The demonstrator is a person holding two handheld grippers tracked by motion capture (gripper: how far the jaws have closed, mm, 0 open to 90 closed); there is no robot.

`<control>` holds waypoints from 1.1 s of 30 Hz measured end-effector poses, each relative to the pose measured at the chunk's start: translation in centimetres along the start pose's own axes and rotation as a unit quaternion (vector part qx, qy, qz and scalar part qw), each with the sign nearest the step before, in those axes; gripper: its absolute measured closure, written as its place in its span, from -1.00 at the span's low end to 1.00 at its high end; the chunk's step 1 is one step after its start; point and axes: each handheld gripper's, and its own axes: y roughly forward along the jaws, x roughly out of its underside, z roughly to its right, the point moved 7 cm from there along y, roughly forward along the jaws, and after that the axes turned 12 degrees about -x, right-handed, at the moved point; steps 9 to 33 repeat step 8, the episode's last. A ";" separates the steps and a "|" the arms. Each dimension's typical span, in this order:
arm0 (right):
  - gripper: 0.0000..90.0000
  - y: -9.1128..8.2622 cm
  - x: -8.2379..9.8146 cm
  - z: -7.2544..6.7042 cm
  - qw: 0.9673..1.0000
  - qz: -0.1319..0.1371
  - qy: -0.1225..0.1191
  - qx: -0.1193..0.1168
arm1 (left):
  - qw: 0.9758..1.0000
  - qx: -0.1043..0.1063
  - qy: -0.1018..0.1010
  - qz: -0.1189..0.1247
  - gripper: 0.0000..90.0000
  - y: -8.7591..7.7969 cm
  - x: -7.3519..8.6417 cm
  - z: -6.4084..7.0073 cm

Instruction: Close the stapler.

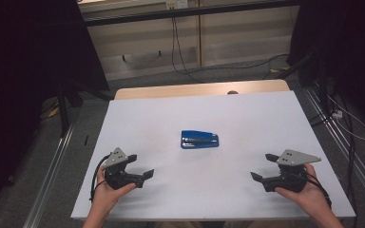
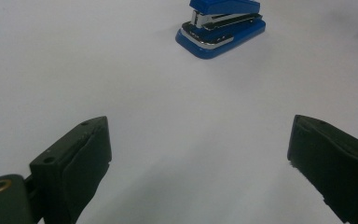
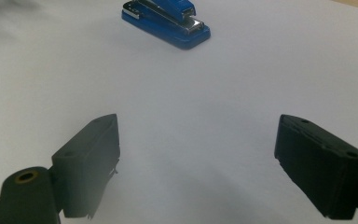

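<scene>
The room is dim, with dark curtains at either side, pale wall panels at twelve o'clock in the high view, and cables (image 1: 185, 66) trailing over a grey floor (image 1: 38, 180). In front of it stands the bench (image 1: 142, 114), covered by a plain white sheet with a strip of bare wood showing along its far edge.

On that sheet the left tongs (image 1: 142, 166) sit at about seven o'clock and the right tongs (image 1: 262, 167) at about five o'clock, each held in a hand, each with its jaws spread wide and nothing between them.

The blue stapler (image 1: 199, 139) lies closed near the middle of the bench, well apart from both tongs; from the left tongs it lies toward one o'clock, from the right toward eleven.

This looks like the approach step: nothing is gripped yet. The next move probably calls for one pair to travel inward and line its jaws across the stapler's narrow body before closing.
</scene>
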 end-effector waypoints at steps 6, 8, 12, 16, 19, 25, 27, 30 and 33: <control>-0.70 0.0 0.2 0.3 1.000 0.003 0.003 -0.002 | 1.000 -0.001 0.006 0.000 -0.86 0.0 0.0 0.0; -0.70 -0.1 0.2 0.3 1.000 0.004 0.004 -0.003 | 1.000 -0.001 0.003 0.000 -0.86 0.0 0.0 0.0; -0.70 -0.1 0.2 0.3 1.000 0.004 0.004 -0.003 | 1.000 -0.001 0.003 0.000 -0.86 0.0 0.0 0.0; -0.70 -0.1 0.2 0.3 1.000 0.004 0.004 -0.003 | 1.000 -0.001 0.003 0.000 -0.86 0.0 0.0 0.0; -0.70 -0.1 0.2 0.3 1.000 0.004 0.004 -0.003 | 1.000 -0.001 0.003 0.000 -0.86 0.0 0.0 0.0; -0.70 -0.1 0.2 0.3 1.000 0.004 0.004 -0.003 | 1.000 -0.001 0.003 0.000 -0.86 0.0 0.0 0.0; -0.70 -0.1 0.2 0.3 1.000 0.004 0.004 -0.003 | 1.000 -0.001 0.003 0.000 -0.86 0.0 0.0 0.0; -0.70 -0.1 0.2 0.3 1.000 0.004 0.004 -0.003 | 1.000 -0.001 0.003 0.000 -0.86 0.0 0.0 0.0; -0.70 -0.1 0.2 0.3 1.000 0.004 0.004 -0.003 | 1.000 -0.001 0.003 0.000 -0.86 0.0 0.0 0.0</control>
